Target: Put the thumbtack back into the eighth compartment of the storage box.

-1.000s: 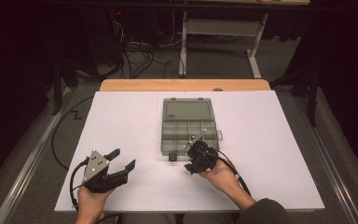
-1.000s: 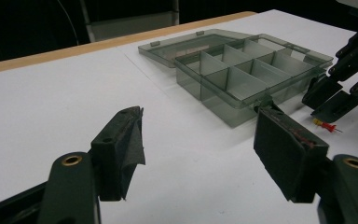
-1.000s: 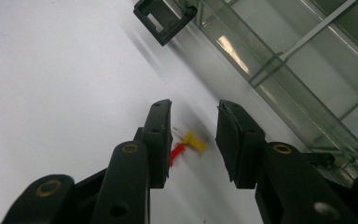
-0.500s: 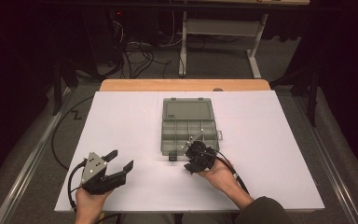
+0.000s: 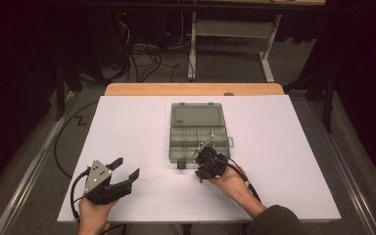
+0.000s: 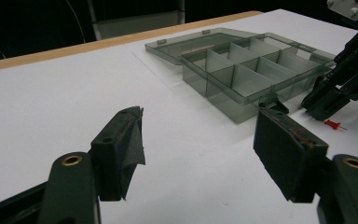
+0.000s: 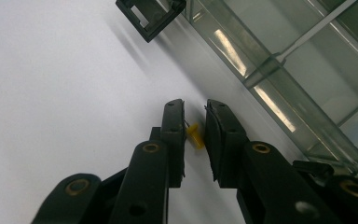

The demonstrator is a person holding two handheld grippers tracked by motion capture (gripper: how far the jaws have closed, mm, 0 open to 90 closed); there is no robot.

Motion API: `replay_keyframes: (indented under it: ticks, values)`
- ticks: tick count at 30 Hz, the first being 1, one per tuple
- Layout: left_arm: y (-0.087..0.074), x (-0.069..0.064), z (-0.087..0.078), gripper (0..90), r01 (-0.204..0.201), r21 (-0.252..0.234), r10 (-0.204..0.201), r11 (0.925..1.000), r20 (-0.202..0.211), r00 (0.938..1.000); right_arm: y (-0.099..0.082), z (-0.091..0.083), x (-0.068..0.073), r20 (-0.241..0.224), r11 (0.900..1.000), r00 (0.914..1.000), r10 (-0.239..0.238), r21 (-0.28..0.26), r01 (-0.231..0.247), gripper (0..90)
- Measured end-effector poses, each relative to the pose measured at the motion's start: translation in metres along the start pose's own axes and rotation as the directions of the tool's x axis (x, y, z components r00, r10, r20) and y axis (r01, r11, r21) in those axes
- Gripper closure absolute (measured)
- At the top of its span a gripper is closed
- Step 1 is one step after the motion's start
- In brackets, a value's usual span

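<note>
A yellow pushpin lies on the white table between the pads of the right gripper, whose jaws have just been closing around it; a narrow gap shows on either side, so the pin is not yet clamped. The spot sits just off the near edge of the open, clear compartment box, at about five o'clock from its centre. A red pushpin rests on the table beside that gripper. At eight o'clock, well apart, the left gripper hangs released, jaws wide.
</note>
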State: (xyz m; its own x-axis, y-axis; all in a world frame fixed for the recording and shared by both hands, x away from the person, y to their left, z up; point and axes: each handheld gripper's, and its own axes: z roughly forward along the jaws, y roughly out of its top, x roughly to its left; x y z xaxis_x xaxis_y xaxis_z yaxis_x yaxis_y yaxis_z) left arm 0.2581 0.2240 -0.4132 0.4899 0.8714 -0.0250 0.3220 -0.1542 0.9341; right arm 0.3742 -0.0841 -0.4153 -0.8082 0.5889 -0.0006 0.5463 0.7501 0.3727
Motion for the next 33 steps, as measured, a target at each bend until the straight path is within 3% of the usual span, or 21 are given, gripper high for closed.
replay_keyframes:
  ticks: [15,33]
  values:
    - [0.003,-0.001,0.007,33.1,-0.008,0.0,0.008,1.0,0.022,0.9997,-0.001,0.0,0.001,0.022,0.9997,0.9995,-0.023,0.0,0.023,83.4]
    - [0.007,-0.003,0.016,33.1,-0.019,-0.002,0.019,0.9998,0.053,0.9984,-0.008,-0.015,-0.003,0.022,0.9986,0.9993,0.03,-0.044,-0.029,83.5]
